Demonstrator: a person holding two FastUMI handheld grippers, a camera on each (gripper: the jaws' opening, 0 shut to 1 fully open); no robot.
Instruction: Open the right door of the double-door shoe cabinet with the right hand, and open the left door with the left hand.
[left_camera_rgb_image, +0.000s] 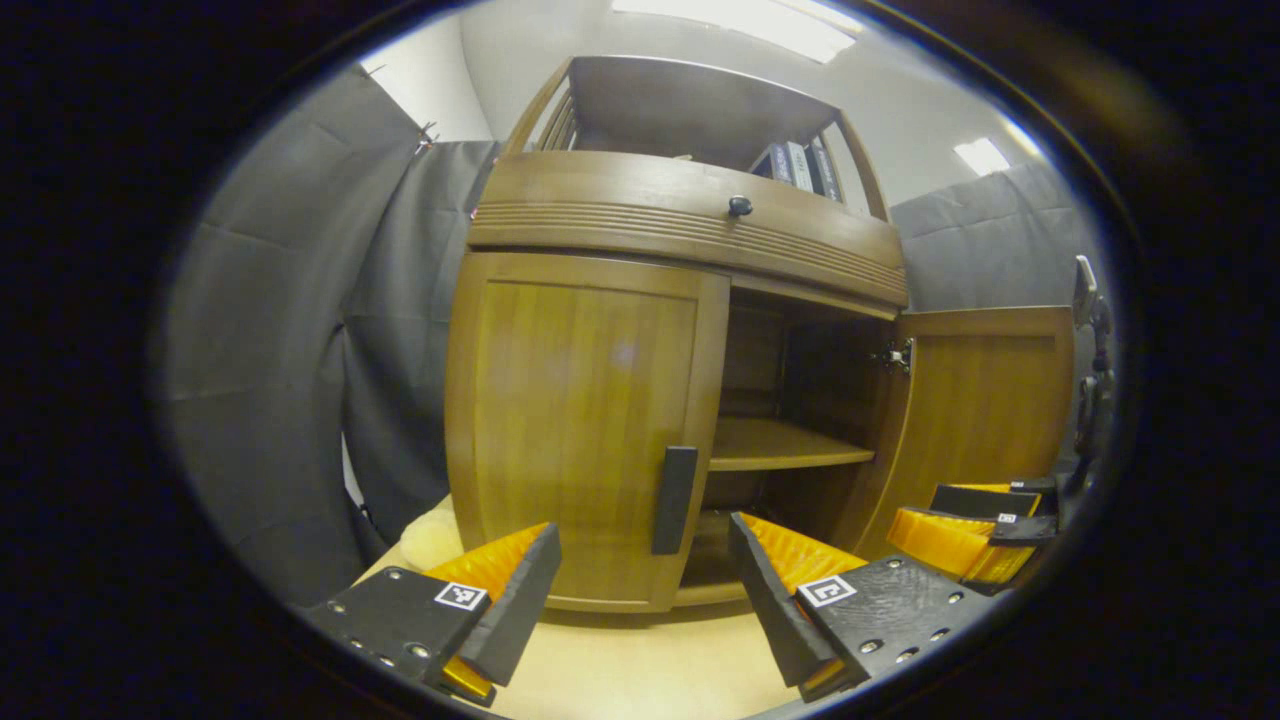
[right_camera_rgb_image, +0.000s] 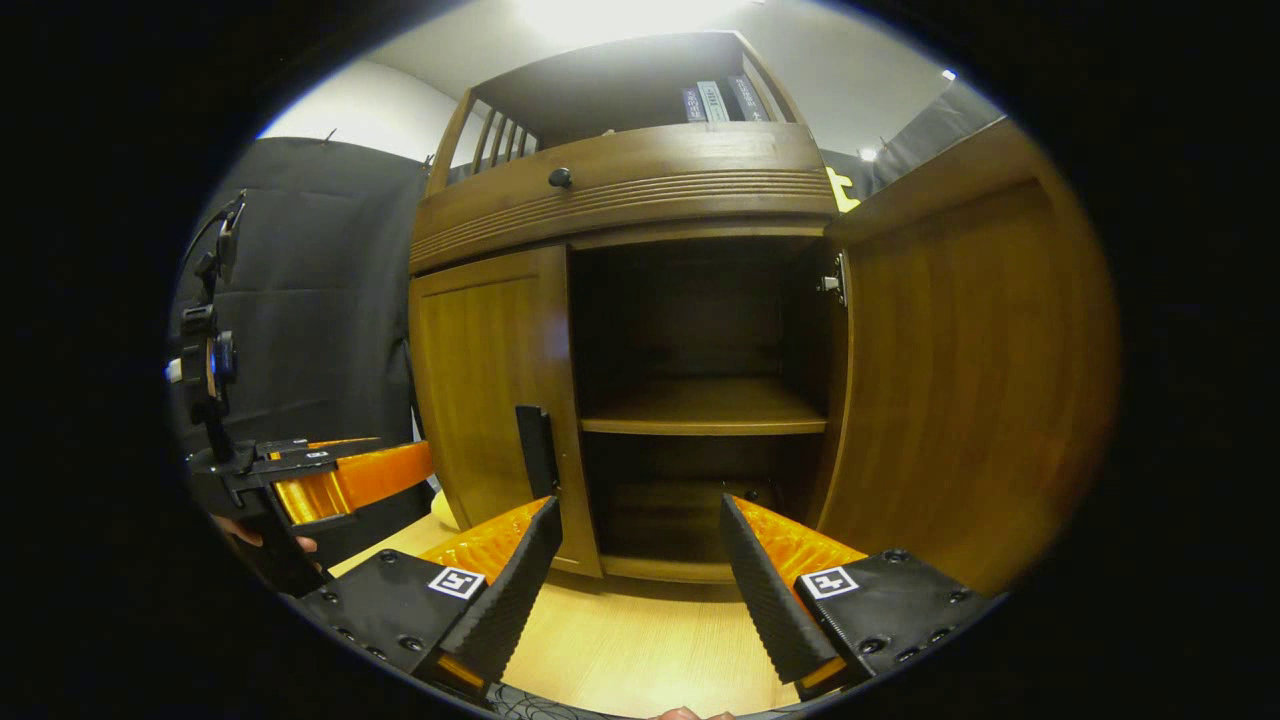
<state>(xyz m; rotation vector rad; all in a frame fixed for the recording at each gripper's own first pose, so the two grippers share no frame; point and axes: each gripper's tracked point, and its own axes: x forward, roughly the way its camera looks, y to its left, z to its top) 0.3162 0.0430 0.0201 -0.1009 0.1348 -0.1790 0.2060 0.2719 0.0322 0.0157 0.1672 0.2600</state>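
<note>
Brown wooden right door swung wide, matching left door closed (black bar handle untouched), left gripper and right gripper both spread, empty

Up at my twelve o'clock, books stand upright on the open top shelf, toward its one o'clock end. Grey curtains hang at my nine o'clock. A pale wooden floor lies at six, and ceiling lights glow overhead at twelve.
</note>
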